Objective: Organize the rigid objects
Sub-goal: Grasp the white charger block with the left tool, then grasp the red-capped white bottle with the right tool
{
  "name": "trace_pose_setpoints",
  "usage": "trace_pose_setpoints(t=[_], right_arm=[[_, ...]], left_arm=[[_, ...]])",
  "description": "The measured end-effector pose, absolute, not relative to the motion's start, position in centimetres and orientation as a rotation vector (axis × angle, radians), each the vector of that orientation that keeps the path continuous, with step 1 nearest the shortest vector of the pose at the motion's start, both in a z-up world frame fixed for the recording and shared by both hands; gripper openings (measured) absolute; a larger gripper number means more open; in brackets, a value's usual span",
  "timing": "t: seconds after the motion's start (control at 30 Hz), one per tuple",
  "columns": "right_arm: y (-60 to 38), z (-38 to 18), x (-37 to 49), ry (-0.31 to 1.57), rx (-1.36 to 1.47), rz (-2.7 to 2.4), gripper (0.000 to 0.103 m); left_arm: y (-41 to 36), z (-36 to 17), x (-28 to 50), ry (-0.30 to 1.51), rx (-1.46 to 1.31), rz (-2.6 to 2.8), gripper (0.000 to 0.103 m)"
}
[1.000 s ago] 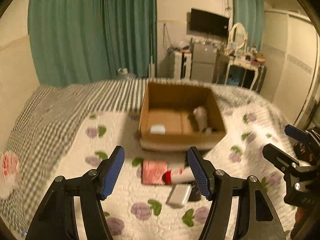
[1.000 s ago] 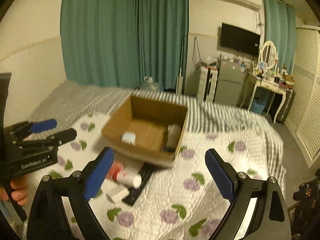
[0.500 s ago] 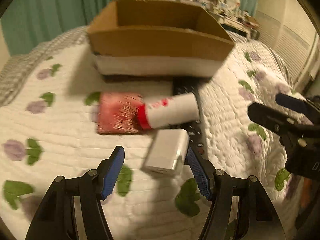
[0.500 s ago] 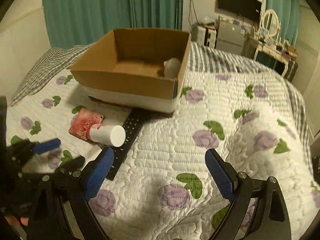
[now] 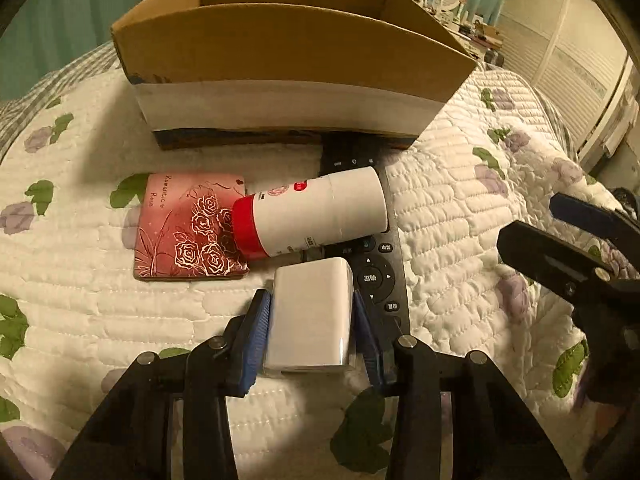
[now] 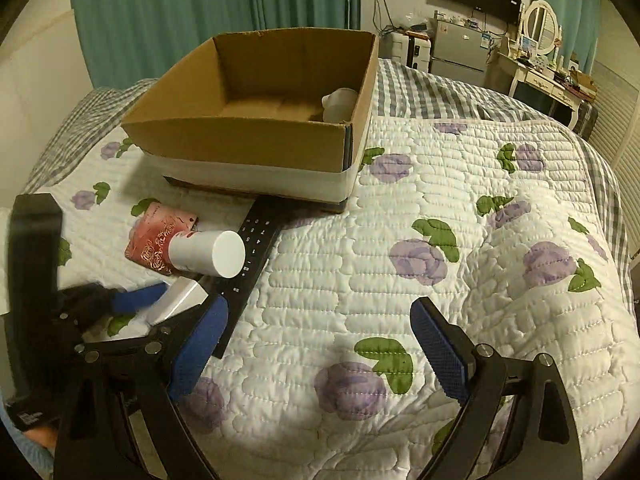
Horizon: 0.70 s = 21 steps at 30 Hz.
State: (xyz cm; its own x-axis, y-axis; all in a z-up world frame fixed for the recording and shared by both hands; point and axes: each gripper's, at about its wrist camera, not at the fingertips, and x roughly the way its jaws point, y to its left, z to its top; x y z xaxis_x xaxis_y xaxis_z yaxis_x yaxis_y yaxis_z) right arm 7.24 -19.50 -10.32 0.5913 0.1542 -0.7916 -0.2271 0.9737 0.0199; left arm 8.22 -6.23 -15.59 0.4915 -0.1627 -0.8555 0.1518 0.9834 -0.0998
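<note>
My left gripper (image 5: pixel 309 320) is shut on a white rectangular block (image 5: pixel 309 312) that lies on the quilt. Just beyond it lie a white tube with a red cap (image 5: pixel 310 214), a pink rose-patterned card box (image 5: pixel 186 226) and a black remote (image 5: pixel 376 276). An open cardboard box (image 5: pixel 288 52) stands behind them. In the right wrist view my right gripper (image 6: pixel 316 340) is open and empty over the bare quilt, to the right of the tube (image 6: pixel 208 254), the remote (image 6: pixel 252 256) and the left gripper (image 6: pixel 136 300). The cardboard box (image 6: pixel 256 144) holds a white bottle (image 6: pixel 338 104).
The flowered white quilt (image 6: pixel 460 240) covers the bed, with a grey checked blanket (image 6: pixel 440 88) behind. Green curtains, a fridge, a television and a dressing table stand at the far wall. The right gripper shows at the right edge of the left wrist view (image 5: pixel 588 248).
My left gripper came down and forward to the white block and closed its fingers on it. My right gripper dropped lower over the quilt and stays open.
</note>
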Motion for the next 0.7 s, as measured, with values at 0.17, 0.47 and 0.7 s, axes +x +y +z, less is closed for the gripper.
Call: trace_pose_setpoints(t=[0.17,0.47,0.7], right_arm=[[-19.5,-9.9,6.5,0.882,-0.097,0.208,0.093],[-17.9,-9.0,6.0,0.848,-0.141,0.277,0.093],[-13.2,-9.3,8.0,0.846,-0.295,0.462,0.093]], left_arm=[[-4.8,-14.2,7.0,1.010,-0.073,-0.181,0.042],[-0.9,-9.6,5.7,0.847,-0.027,0.021,0.042],[1.1,-10.3,6.5,0.846,0.019,0.142,0.042]])
